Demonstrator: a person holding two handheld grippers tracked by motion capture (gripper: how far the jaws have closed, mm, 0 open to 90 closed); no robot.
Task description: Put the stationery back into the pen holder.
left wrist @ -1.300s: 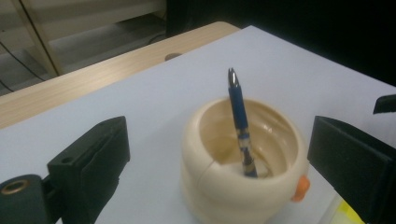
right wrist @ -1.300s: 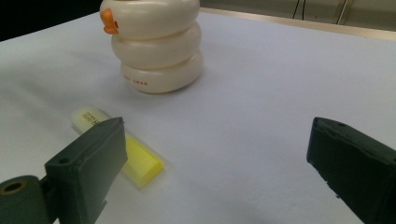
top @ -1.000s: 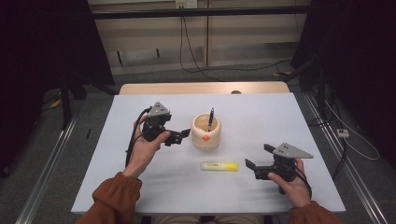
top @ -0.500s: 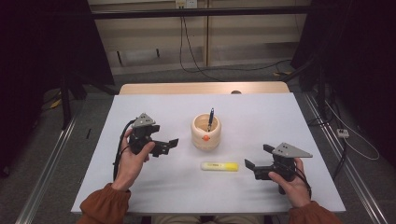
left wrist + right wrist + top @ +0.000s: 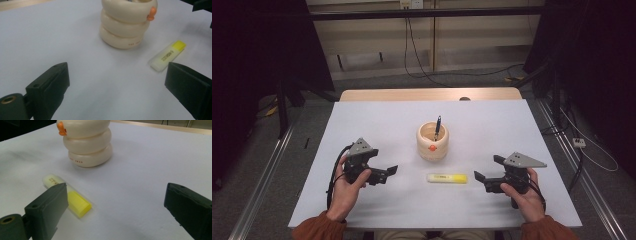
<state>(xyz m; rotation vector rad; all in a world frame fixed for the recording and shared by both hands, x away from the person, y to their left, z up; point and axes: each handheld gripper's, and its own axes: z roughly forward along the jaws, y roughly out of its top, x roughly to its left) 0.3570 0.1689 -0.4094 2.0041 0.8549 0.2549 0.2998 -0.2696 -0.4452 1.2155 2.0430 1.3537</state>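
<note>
A cream ringed holder (image 5: 432, 141) with an orange beak stands mid-table, and a dark blue pen (image 5: 438, 128) sticks up from it. A yellow highlighter (image 5: 447, 178) lies flat just in front of it. My left gripper (image 5: 391, 171) is open, low over the table to the left of the highlighter, jaws pointing right. My right gripper (image 5: 478, 180) is open to the right of the highlighter, jaws pointing left. The left gripper view has the holder (image 5: 127, 23) ahead and the highlighter (image 5: 168, 55) near the right jaw. In the right gripper view the highlighter (image 5: 68, 198) lies by the left jaw, the holder (image 5: 86, 141) beyond.
The white table (image 5: 377, 125) has a wooden strip along its far edge. Cables run over the floor behind it. Metal rails flank the table on both sides.
My left gripper has drawn back from beside the holder, down and left toward the table's front. The right gripper has stayed in place.
</note>
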